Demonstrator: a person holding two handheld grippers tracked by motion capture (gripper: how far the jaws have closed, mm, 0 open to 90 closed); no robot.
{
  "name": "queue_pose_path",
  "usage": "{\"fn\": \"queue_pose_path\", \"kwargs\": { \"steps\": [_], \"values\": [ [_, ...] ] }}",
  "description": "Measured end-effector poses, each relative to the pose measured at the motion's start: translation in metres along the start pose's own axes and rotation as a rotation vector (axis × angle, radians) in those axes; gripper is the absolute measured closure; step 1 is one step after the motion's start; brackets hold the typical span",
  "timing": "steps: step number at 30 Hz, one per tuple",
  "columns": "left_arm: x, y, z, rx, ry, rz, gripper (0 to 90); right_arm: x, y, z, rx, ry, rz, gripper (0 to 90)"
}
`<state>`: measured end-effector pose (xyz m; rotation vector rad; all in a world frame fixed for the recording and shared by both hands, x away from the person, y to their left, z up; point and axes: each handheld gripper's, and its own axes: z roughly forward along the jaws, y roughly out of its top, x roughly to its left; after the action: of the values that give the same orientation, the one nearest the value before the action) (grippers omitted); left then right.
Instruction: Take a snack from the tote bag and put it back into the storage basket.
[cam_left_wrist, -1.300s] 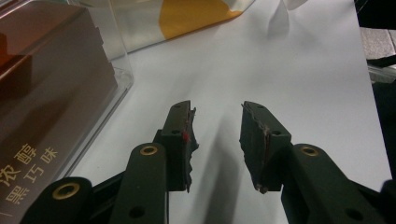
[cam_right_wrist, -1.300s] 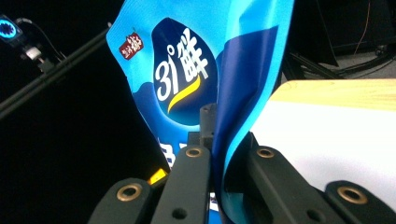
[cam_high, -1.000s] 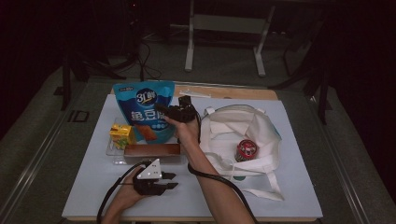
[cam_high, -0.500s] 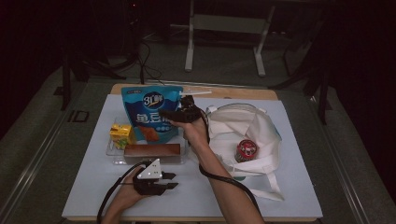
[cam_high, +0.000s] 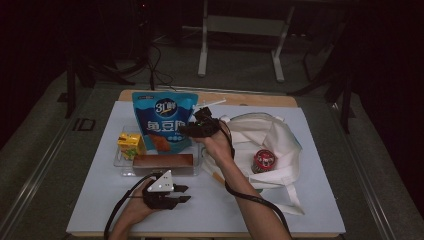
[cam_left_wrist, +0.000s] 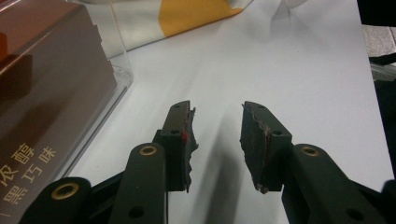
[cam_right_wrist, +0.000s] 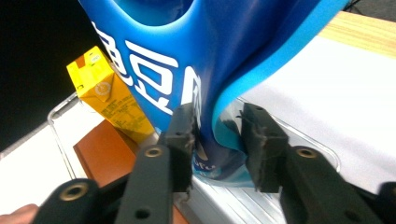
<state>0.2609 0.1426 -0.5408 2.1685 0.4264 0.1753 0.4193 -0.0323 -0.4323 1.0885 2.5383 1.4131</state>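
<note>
Overhead, the right gripper (cam_high: 192, 129) is gripping the tall blue foil snack bag (cam_high: 164, 121), which is standing in the clear plastic tray (cam_high: 121, 166) beside the yellow juice carton (cam_high: 131, 145); the left gripper (cam_high: 181, 193) is resting on the white table (cam_high: 300, 210). Alongside the brown chocolate box (cam_left_wrist: 44, 93), the left gripper's jaws are standing spread with nothing between them. Closer in, the right gripper's jaws, having just been closing, are pinching the bag's lower edge (cam_right_wrist: 219, 135).
</note>
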Motion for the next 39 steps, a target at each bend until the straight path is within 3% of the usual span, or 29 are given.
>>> {"fn": "queue_pose_path", "kwargs": {
  "steps": [6,20,31,34,39],
  "values": [
    [0.0,0.0,0.0,0.001,0.0,0.0,63.3,0.007,0.001,0.009,-0.007,0.033,-0.017,73.4],
    [0.0,0.0,0.0,0.002,-0.002,0.002,63.1,0.011,0.009,0.029,-0.025,0.115,-0.039,75.0],
    [0.0,0.0,0.0,-0.001,-0.003,-0.001,62.9,0.012,0.013,0.026,0.001,0.034,-0.074,68.5],
    [0.0,0.0,0.0,0.001,-0.005,0.0,62.9,0.018,0.015,0.025,-0.002,-0.019,-0.116,67.7],
    [0.0,0.0,0.0,0.0,-0.007,-0.001,62.8,0.02,0.016,0.024,0.0,-0.029,-0.137,63.5]
  ]
}}
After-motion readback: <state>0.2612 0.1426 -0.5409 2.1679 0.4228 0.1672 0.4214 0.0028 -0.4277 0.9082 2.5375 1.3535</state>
